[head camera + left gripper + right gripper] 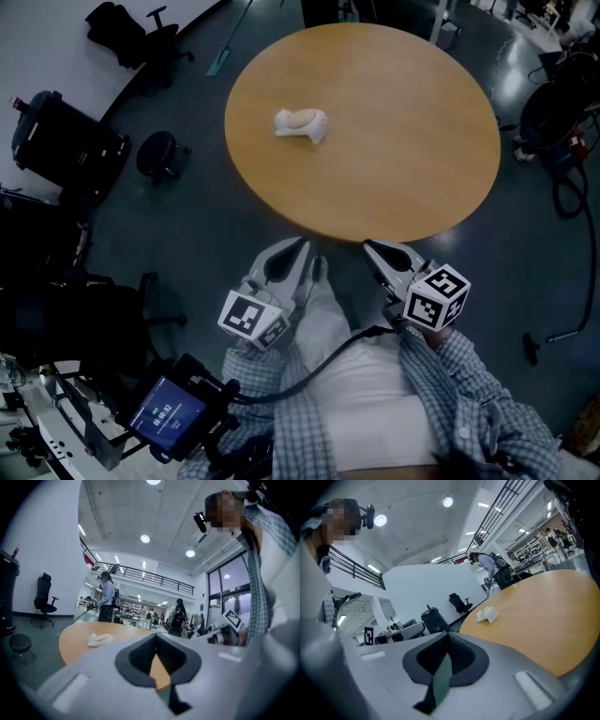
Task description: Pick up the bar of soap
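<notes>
The bar of soap (302, 124) is a small white lump that lies on the round wooden surface (403, 159). It is on the part of the surface far from the fingers, well apart from both pairs, and nothing touches it. The left gripper (298, 247) is held just before the near edge of the surface. Its fingers (136, 660) are pressed together at the tips and there is nothing between them; through the small opening behind the tips only the wood of the surface shows. From these fingers the soap (100, 639) is ahead and a little to the left. The right gripper (372, 247) is beside the left one, also at the near edge, and the two do not touch. Its fingers (423, 660) are closed in the same way and they also hold nothing. From them the soap (488, 614) is ahead and to the right, far out on the surface. Both pairs of fingers point toward the surface, and their tips are above the floor (197, 216), not above the wood.
</notes>
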Motion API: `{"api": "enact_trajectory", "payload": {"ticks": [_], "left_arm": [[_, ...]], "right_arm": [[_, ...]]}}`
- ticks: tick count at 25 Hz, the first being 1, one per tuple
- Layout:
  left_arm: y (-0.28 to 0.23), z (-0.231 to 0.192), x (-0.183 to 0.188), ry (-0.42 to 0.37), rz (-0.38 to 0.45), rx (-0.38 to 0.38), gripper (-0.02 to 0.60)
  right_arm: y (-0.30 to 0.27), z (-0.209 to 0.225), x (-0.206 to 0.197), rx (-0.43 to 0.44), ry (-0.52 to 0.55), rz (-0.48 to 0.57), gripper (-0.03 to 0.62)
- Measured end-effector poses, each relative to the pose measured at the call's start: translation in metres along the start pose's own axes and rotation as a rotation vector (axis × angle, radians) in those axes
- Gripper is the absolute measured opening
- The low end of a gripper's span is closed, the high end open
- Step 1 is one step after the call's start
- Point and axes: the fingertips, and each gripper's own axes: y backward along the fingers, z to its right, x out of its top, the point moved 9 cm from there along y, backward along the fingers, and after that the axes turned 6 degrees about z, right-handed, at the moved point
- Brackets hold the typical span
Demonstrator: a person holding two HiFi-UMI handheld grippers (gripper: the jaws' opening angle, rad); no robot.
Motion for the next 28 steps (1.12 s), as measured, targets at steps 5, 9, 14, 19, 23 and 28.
{"api": "enact_trajectory", "payload": {"ticks": [5, 9, 14, 19, 23, 28], "left_arm": [[-0.03, -0.07, 0.007, -0.016, -0.068, -0.065, 0.0], [-0.054, -0.113, 0.003, -0.069, -0.157, -0.159, 0.0], [-0.084, -0.156, -0.003, -0.101, -0.224, -0.23, 0.002], [-0.11, -0.186, -0.022, -0.231, -0.317, -0.328, 0.002], [-0.135, -0.202, -0.028, -0.38, -0.438, -0.436, 0.037], [-0.205, -0.251, -0.036, -0.573, -0.628, -0.558, 0.149]], "right_arm": [[-0.074, 0.017, 0.026, -0.034, 0.004, 0.003, 0.003], [-0.113, 0.031, 0.036, -0.093, -0.01, 0.01, 0.003], [-0.136, 0.042, 0.037, -0.167, -0.035, 0.013, 0.003], [-0.136, 0.055, 0.034, -0.227, -0.063, 0.012, 0.003], [-0.128, 0.061, 0.036, -0.246, -0.057, 0.027, 0.003], [-0.143, 0.095, 0.065, -0.264, -0.053, 0.034, 0.003]]}}
